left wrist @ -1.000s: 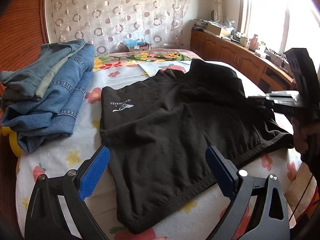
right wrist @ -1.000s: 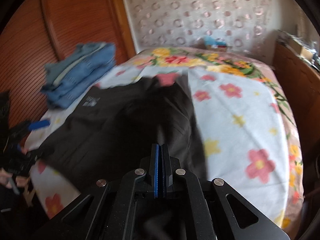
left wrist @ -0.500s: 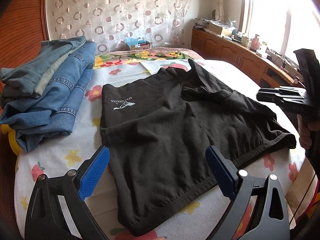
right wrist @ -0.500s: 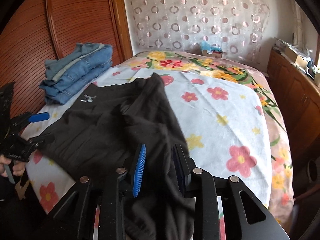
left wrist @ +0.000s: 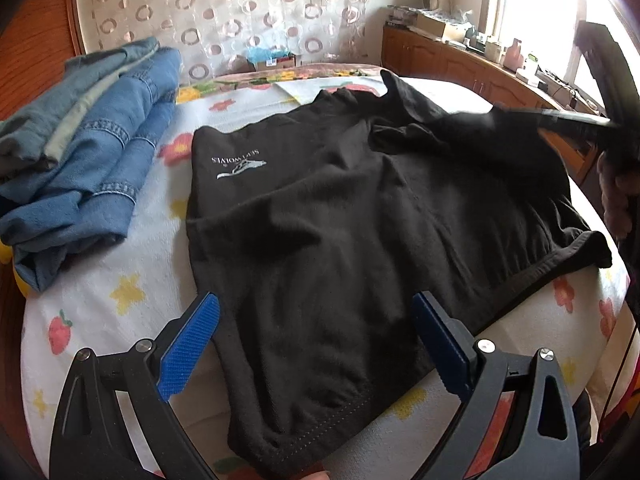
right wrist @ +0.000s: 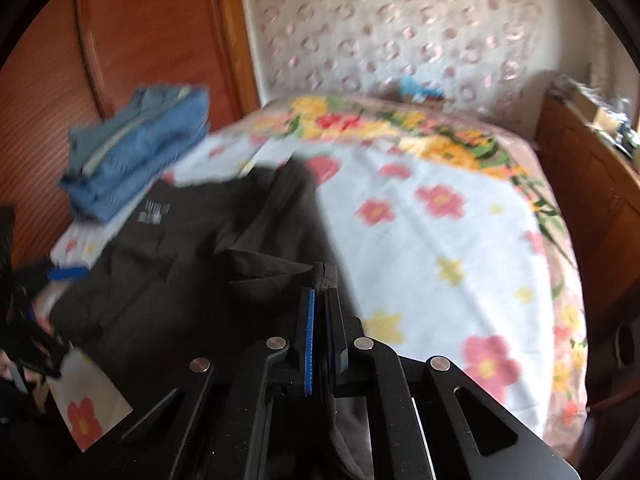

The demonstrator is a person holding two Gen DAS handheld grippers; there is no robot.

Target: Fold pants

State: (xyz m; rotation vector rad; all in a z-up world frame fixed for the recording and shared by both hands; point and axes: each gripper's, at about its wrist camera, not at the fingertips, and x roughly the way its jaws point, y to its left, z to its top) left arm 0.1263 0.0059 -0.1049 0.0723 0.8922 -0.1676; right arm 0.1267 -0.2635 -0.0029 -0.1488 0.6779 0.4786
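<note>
Black pants with a white logo lie spread on the floral bed sheet. My left gripper is open just above the near hem, its blue pads wide apart and touching nothing. In the right wrist view, which is blurred, the jaws of my right gripper are closing on a fold of the pants near their right edge. The cloth is pinched between the pads and pulled up a little. From the left wrist view, the right gripper shows as a dark blur holding raised fabric at the far right.
A stack of folded jeans sits at the bed's left side against a wooden wardrobe. A small box lies at the head of the bed. A wooden cabinet runs along the right under the window. The sheet right of the pants is bare.
The right gripper was shut, opened over the pants' right edge, and has shut again on a fold of cloth, rising slightly. The left gripper stays open in about the same place.
</note>
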